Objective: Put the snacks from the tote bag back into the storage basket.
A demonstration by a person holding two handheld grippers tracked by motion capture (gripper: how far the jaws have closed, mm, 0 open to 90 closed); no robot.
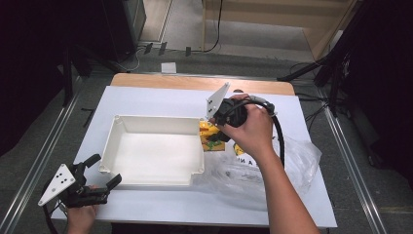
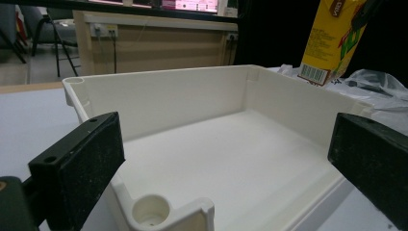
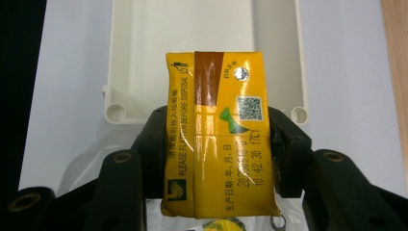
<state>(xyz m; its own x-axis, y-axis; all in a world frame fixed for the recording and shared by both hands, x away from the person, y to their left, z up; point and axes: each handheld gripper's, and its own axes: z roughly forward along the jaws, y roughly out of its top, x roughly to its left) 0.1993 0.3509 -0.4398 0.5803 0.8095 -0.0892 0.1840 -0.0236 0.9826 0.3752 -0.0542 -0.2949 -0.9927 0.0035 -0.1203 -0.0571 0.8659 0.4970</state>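
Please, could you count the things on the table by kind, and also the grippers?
Yellow drink carton: 1
White plastic tray: 1
Clear plastic bag: 1
Grippers: 2, left gripper and right gripper
Total: 5

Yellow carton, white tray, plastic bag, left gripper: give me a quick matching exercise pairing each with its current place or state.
Things:
1. yellow carton
2. white tray
3. plastic bag
4. left gripper

Places or states:
A. lies crumpled on the table to the right of the tray
B. jaws open, at the tray's near left corner
C. clamped between the jaws of the right gripper, above the tray's right edge
D. sits empty on the white table cover

Pairs: 1-C, 2-D, 3-A, 4-B
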